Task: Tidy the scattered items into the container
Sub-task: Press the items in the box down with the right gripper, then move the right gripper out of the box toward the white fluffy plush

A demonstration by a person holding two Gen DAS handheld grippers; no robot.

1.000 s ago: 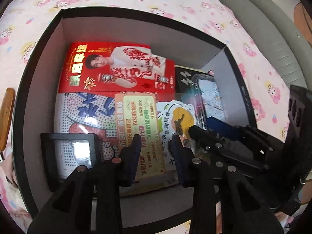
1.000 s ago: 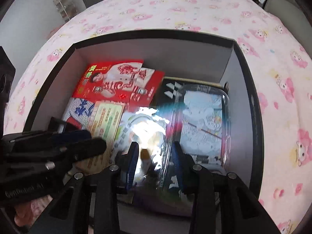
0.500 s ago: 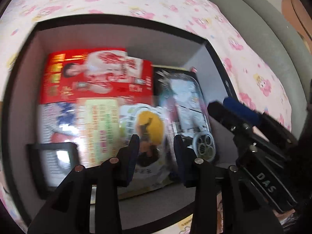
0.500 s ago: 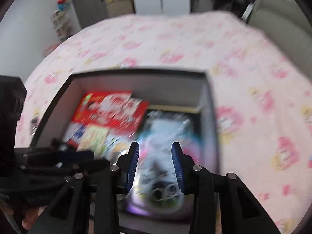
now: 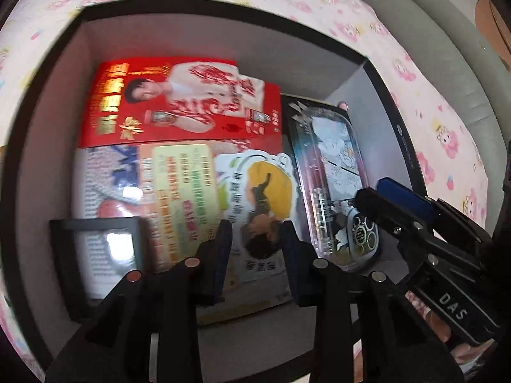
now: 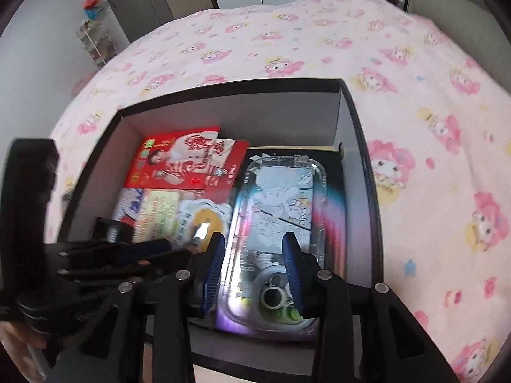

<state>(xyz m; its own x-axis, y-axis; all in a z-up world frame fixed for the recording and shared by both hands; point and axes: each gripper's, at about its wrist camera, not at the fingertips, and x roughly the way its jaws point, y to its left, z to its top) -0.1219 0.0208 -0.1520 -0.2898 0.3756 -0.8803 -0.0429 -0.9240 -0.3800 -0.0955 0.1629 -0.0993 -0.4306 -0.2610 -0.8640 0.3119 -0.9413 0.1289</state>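
Observation:
A black box with grey walls [image 5: 191, 38] [image 6: 239, 118] stands on a pink bedspread. Flat inside lie a red packet [image 5: 179, 105] [image 6: 185, 162], a printed bead-kit pack [image 5: 179, 185], a small black frame [image 5: 95, 249] and a clear plastic colouring kit [image 5: 332, 172] [image 6: 281, 204]. My left gripper [image 5: 255, 233] hovers over the printed pack, its jaws closing slightly with nothing between them. Above the near end of the colouring kit, my right gripper [image 6: 254, 245] has its jaws opening a little and is empty too. Each gripper shows at the edge of the other's view.
The pink cartoon-print bedspread [image 6: 415, 127] spreads around the box on all sides. A grey padded edge [image 5: 447, 48] runs along the right. Cupboards and a small shelf [image 6: 95, 41] stand beyond the bed's far end.
My right gripper has pulled back and up from inside the box, so more bedspread shows. In the left wrist view it has shifted right. Both grippers stay empty.

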